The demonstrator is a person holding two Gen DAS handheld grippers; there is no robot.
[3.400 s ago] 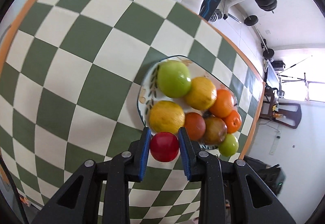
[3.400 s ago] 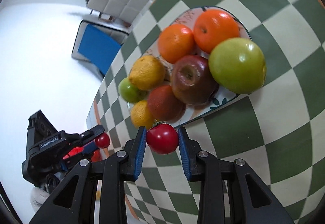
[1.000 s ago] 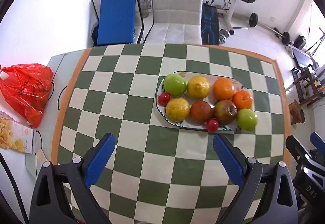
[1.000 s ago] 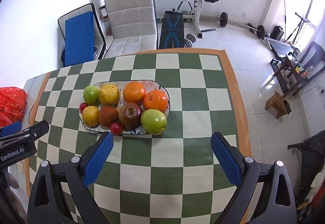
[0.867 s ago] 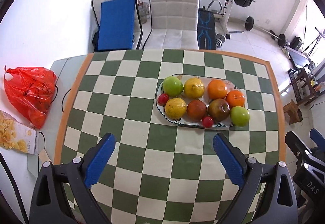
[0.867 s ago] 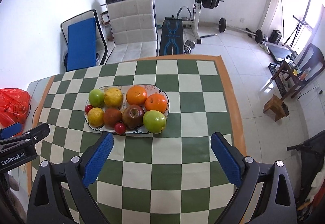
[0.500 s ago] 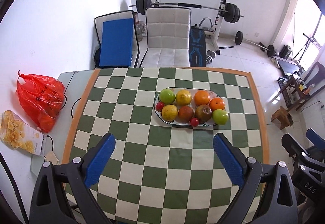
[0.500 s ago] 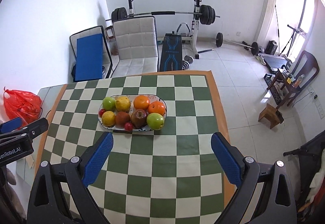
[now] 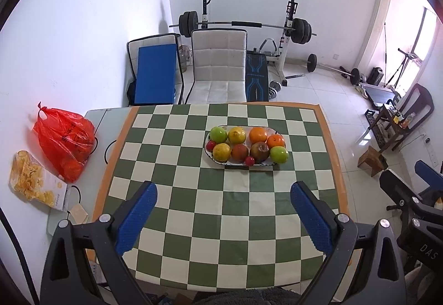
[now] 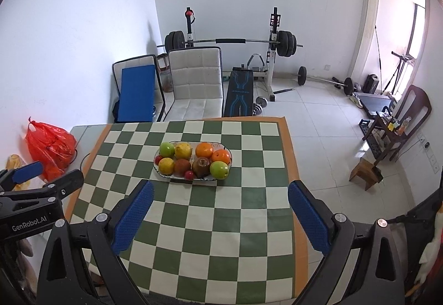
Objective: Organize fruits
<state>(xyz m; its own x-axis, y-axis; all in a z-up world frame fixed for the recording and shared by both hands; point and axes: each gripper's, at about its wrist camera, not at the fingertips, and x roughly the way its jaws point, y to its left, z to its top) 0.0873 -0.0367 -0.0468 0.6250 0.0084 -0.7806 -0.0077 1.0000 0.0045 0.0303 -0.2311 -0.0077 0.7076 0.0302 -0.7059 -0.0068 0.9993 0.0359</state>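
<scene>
Your left tongs (image 9: 223, 217) are spread wide and hold nothing, and your right tongs (image 10: 220, 217) stand just as wide and just as empty. Both hang high above the near part of the checkered worktop (image 9: 193, 222), well apart from the fruit. The oval plate (image 9: 238, 164) lies ahead of both tongs toward the far half of the worktop; from the left tongs it sits a little right of centre, from the right tongs a little left of centre. On it you have two green apples (image 9: 218, 134), two lemons (image 9: 237, 135), two oranges (image 9: 258, 135), a brown-red fruit (image 9: 239, 152), a dark apple (image 9: 259, 152) and two small red fruits (image 9: 250, 160) at the plate's edges. A red bag (image 9: 65, 139) lies off the worktop's left side.
</scene>
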